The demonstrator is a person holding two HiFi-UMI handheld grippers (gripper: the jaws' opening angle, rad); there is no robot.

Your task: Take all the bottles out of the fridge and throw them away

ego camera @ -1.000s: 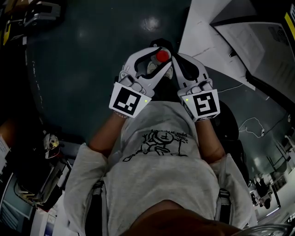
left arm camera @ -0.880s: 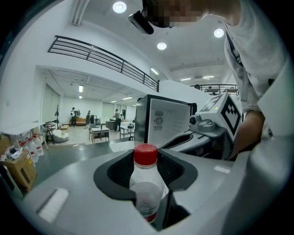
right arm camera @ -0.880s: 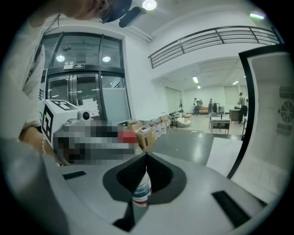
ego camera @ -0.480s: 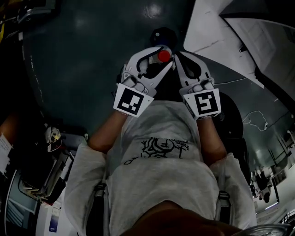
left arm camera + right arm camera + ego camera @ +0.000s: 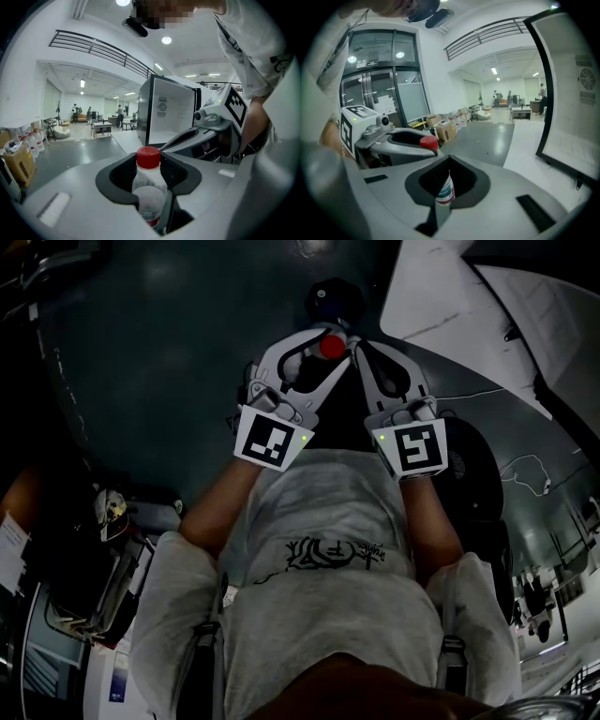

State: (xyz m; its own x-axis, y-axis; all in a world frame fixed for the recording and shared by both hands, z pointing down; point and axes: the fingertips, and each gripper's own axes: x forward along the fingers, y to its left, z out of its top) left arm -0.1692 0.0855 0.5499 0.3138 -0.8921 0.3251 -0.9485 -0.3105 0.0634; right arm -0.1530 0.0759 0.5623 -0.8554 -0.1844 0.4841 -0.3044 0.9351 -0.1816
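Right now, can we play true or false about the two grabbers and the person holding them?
1. The bottle in the left gripper has a red cap. True.
2. The right gripper is empty. False: a labelled bottle sits between its jaws.
3. The person wears a black shirt. False: the shirt is light grey with a dark drawing on it.
4. Each gripper carries a marker cube, the left cube and the right cube. True.
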